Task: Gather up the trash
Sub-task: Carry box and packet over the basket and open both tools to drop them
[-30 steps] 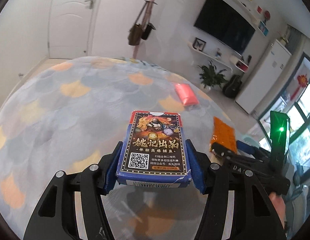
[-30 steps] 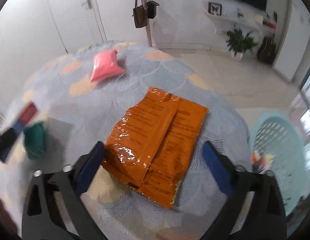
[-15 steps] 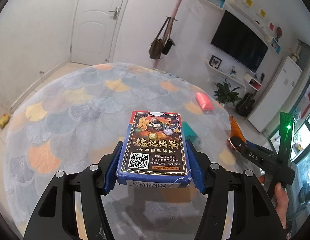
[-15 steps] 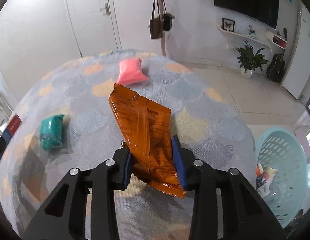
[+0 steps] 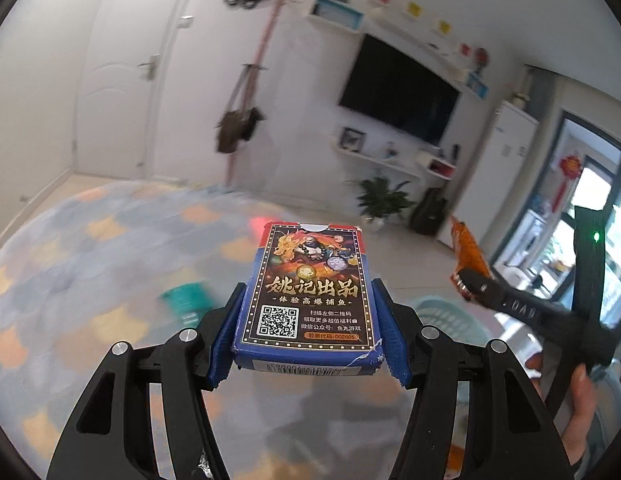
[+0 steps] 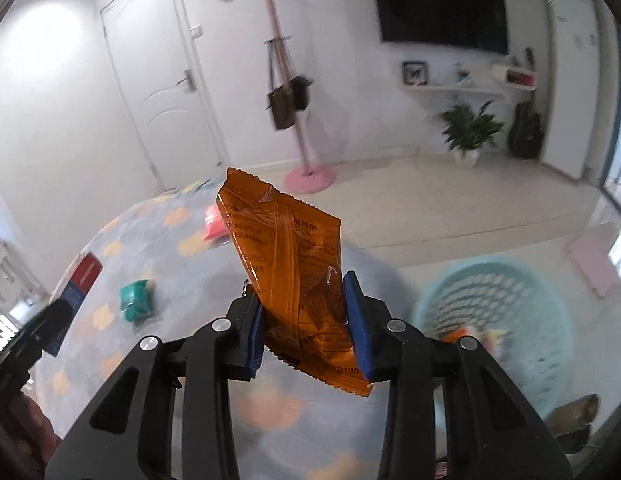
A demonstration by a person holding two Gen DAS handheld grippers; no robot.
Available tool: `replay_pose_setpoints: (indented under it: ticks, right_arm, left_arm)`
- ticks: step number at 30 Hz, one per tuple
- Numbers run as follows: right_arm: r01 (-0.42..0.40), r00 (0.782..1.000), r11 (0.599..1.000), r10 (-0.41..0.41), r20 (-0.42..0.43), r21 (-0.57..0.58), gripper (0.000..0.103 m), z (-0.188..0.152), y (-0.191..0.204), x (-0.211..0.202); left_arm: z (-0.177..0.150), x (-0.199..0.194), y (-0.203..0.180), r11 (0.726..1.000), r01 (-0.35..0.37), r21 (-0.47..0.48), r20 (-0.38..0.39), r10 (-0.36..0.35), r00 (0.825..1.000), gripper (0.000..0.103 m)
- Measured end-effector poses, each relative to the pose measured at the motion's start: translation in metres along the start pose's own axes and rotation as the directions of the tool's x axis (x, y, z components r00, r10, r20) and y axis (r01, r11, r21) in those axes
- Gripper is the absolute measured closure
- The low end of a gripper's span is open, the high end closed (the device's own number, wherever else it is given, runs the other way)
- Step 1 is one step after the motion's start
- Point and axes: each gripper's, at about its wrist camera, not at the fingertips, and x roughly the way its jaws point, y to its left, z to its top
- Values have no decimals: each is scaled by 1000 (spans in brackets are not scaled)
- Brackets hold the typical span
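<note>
in our left wrist view, the left gripper [image 5: 308, 338] is clenched on a blue card box [image 5: 308, 300] standing upright between its pads, above the patterned rug [image 5: 90, 280]. in our right wrist view, the right gripper [image 6: 306, 320] grips an orange snack wrapper [image 6: 294, 276] sticking up from its jaws, with a teal basket [image 6: 550, 320] down to its right and a green packet [image 6: 136, 300] on the rug to its left.

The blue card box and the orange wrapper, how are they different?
The blue card box is stiff with flat sides and straight edges; the orange wrapper is thin, shiny and crinkled. The box carries a dragon picture and a square code; the wrapper shows only small print. The box sits square in the left tongs; the wrapper leans to one side in the right tongs. Both are pinched between blue pads, up off the rug.
</note>
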Motion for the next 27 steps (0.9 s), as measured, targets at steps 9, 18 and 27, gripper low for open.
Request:
replay_pose_setpoints:
  ticks: [9, 18, 27]
  right_arm:
    - [102, 995, 986, -103, -4, 135, 71, -10, -92, -23]
    - [135, 991, 938, -121, -64, 320, 71, -36, -176, -18]
    - [179, 977, 907, -119, -174, 382, 70, -65, -215, 13]
  left_arm:
    - [17, 49, -105, 984, 137, 116, -21, -136, 991, 45]
    - [-11, 122, -171, 957, 246, 151, -163, -221, 962, 45]
    - [-49, 175, -189, 952, 274, 139, -288, -226, 931, 45]
